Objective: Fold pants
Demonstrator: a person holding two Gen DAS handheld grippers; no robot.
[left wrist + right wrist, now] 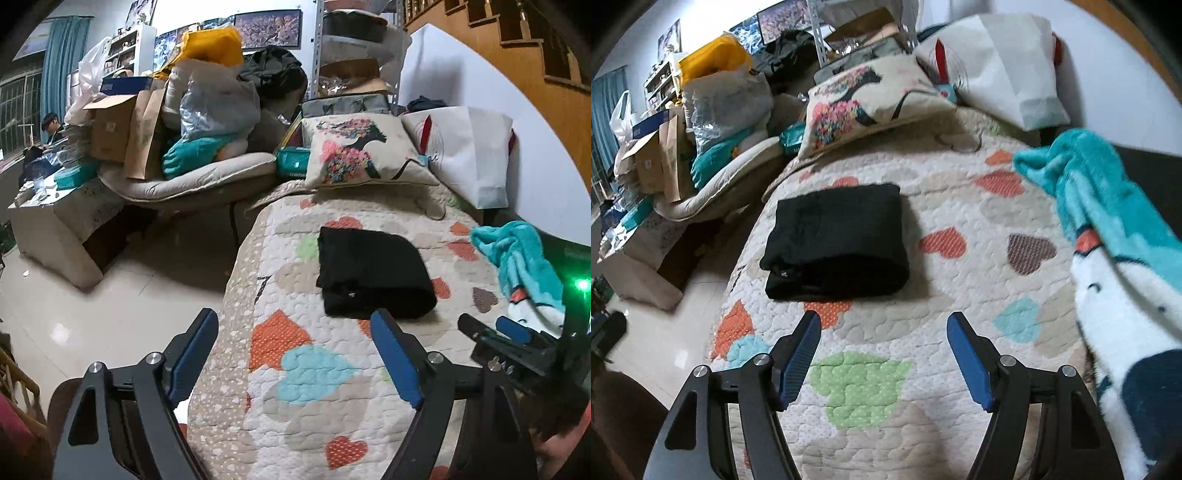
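Pants lie folded on the bed; both the left gripper and right gripper are released, empty, and should withdraw without snagging the bundle.

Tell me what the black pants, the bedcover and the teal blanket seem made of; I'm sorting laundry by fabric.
Pants: matte black, thick soft cloth, maybe knit or fleece; the folds are rounded. Bedcover: quilted, likely cotton; stitched puffy hearts with dotted print. Blanket: plush fleece, probably synthetic; its nap looks fuzzy.
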